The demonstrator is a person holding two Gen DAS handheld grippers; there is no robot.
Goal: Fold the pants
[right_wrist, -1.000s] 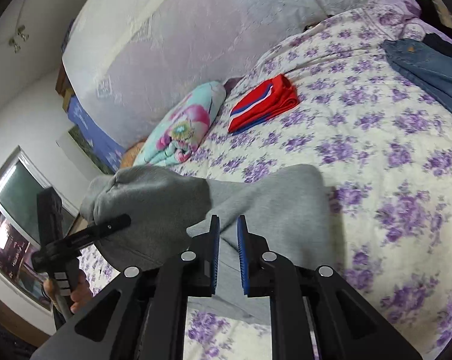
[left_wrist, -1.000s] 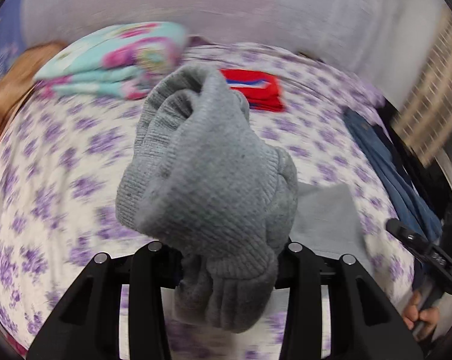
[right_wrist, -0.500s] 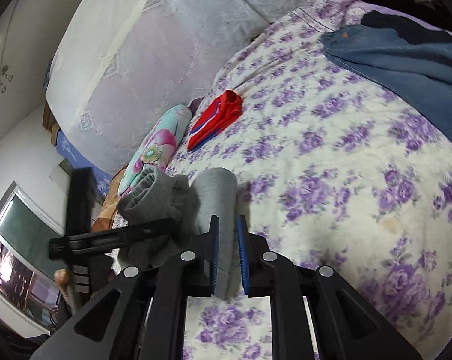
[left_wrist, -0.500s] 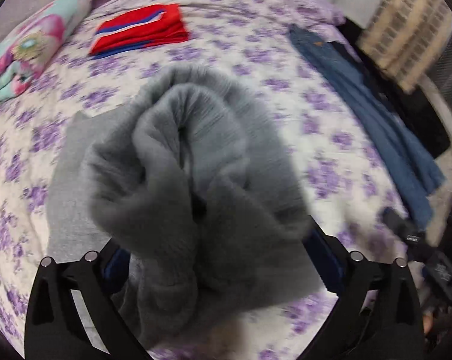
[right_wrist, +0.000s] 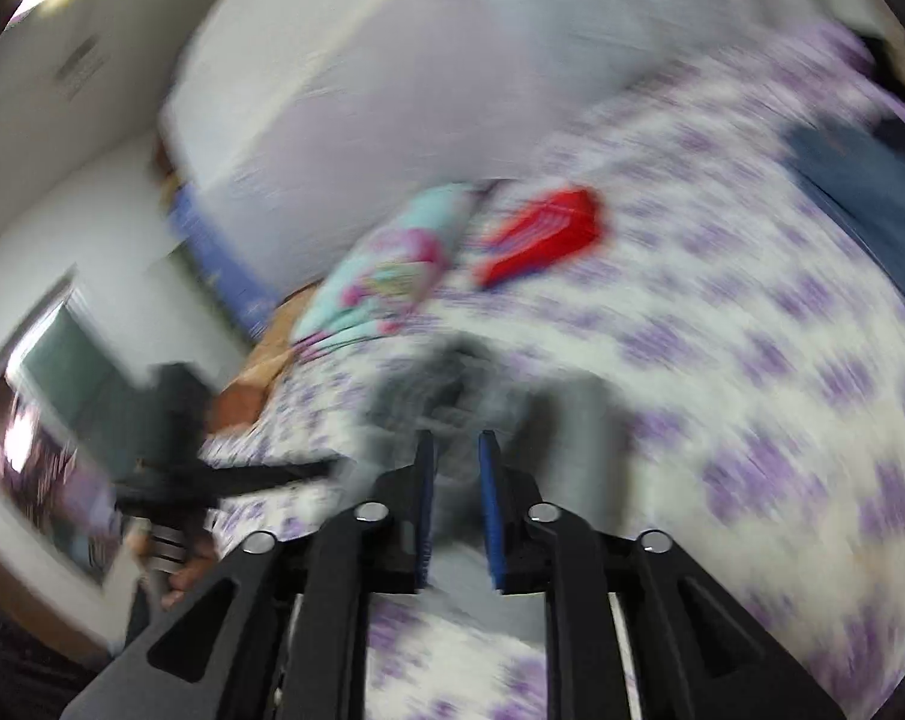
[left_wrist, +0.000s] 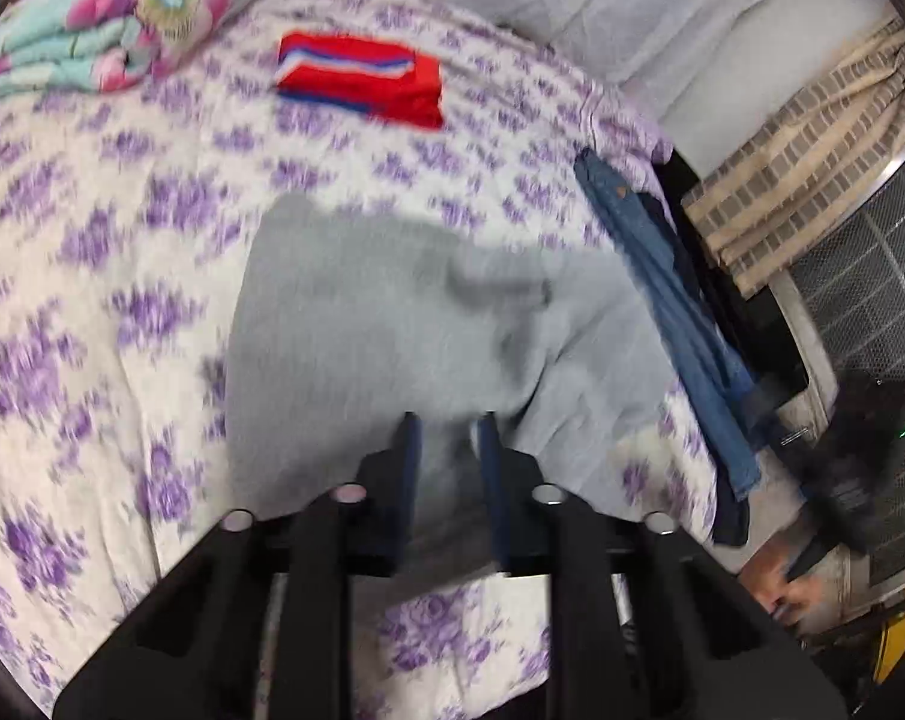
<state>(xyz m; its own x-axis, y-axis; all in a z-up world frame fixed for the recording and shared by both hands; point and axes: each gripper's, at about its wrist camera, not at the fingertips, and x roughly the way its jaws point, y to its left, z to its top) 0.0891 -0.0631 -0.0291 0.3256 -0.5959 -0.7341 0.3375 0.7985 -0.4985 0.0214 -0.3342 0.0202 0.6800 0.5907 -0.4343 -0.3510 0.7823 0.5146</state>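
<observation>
In the left wrist view, your left gripper (left_wrist: pixel 443 420) sits low in the frame with its jaws a narrow gap apart and nothing between them; only the gray pants (left_wrist: pixel 392 330) show behind that gap. The pants lie spread on the bed (left_wrist: pixel 92 240), filling the middle of the frame, with a rumpled ridge right of centre. Upper centre is a folded red garment (left_wrist: pixel 362 81), upper left a floral blanket (left_wrist: pixel 122 6), and blue jeans (left_wrist: pixel 680 312) hang along the right edge of the bed. In the right wrist view, heavily blurred, your right gripper (right_wrist: pixel 455 456) is at lower centre, its jaws also a slim gap apart; gray cloth shows behind and below them, but you cannot tell from this blur whether any is pinched. The pants (right_wrist: pixel 470 384) bunch just above the jaw tips, with the other gripper dark at the left. Expect the fabric to behave as a thick, soft knit: light, limp, not slippery, and prone to sagging and bunching if lifted from one point. Take hold at a doubled edge or corner, one gripper at each end, so the layer stays flat.
</observation>
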